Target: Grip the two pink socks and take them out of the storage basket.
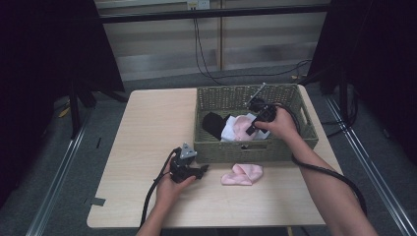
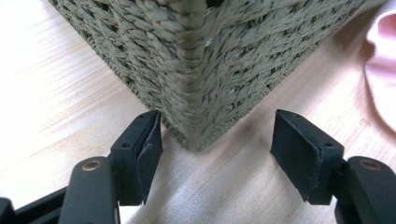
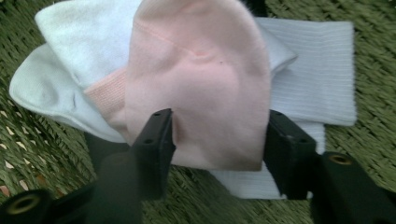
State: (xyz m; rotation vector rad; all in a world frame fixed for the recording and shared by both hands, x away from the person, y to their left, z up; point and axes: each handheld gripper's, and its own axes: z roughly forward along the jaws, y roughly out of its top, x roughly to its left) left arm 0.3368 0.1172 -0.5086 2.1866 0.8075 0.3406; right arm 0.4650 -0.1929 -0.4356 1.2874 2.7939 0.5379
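Note:
A woven green-grey basket [image 1: 255,152] stands on the wooden table [image 1: 147,128]. Inside it lie a pink sock [image 1: 241,125], white socks [image 1: 230,132] and a black sock [image 1: 212,124]. My right gripper [image 1: 250,131] reaches down into the basket, open. In the right gripper view its jaws straddle the pink sock [image 3: 201,79], which rests on the white socks [image 3: 317,70]. Another pink sock [image 1: 242,174] lies on the table in front of the basket. My left gripper [image 1: 201,170] is low over the table, open, with the basket's near corner [image 2: 196,70] just ahead between its jaws.
The basket takes up the table's back right. A cable trails from each gripper, the right one looping over the table's right side. In the left gripper view the loose pink sock [image 2: 383,70] lies at the right edge. Black curtains and metal stands flank the table.

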